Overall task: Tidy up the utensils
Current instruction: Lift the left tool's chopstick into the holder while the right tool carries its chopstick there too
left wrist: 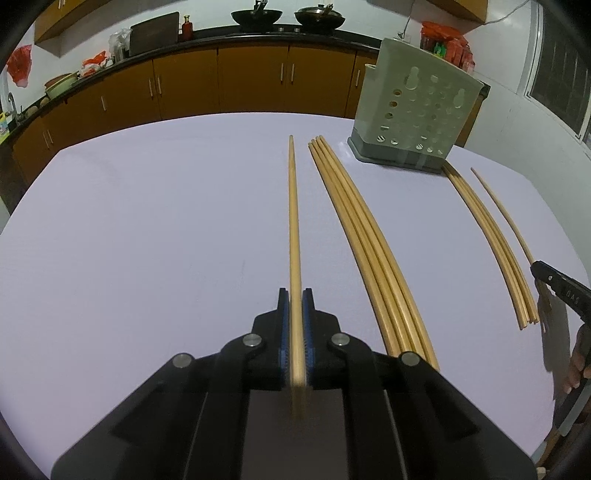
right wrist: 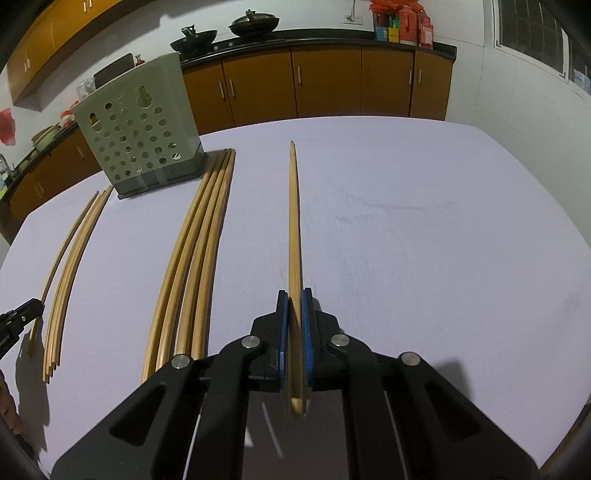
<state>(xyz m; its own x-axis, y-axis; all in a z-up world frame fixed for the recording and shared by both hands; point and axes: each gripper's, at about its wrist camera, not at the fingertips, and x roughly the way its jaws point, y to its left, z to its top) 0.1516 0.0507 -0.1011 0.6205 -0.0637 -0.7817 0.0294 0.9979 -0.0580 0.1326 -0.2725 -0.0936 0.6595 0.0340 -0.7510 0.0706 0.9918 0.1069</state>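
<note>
My left gripper [left wrist: 294, 295] is shut on a single wooden chopstick [left wrist: 293, 221] that points forward over the table. My right gripper [right wrist: 294, 295] is shut on another wooden chopstick [right wrist: 293, 229], also pointing forward. A bundle of several chopsticks [left wrist: 365, 254] lies just right of the left gripper; it shows at the far left of the right wrist view [right wrist: 70, 266]. A second bundle [right wrist: 195, 258] lies left of the right gripper and shows at the right of the left wrist view [left wrist: 491, 243]. A perforated grey-green utensil holder [left wrist: 413, 107] [right wrist: 136, 136] stands upright beyond the bundles.
The table has a pale lilac top [left wrist: 147, 221] with its far edge close behind the holder. Orange kitchen cabinets [right wrist: 332, 85] and a black counter with woks [left wrist: 255, 16] run behind. The other gripper's tip shows at the right edge [left wrist: 557, 288].
</note>
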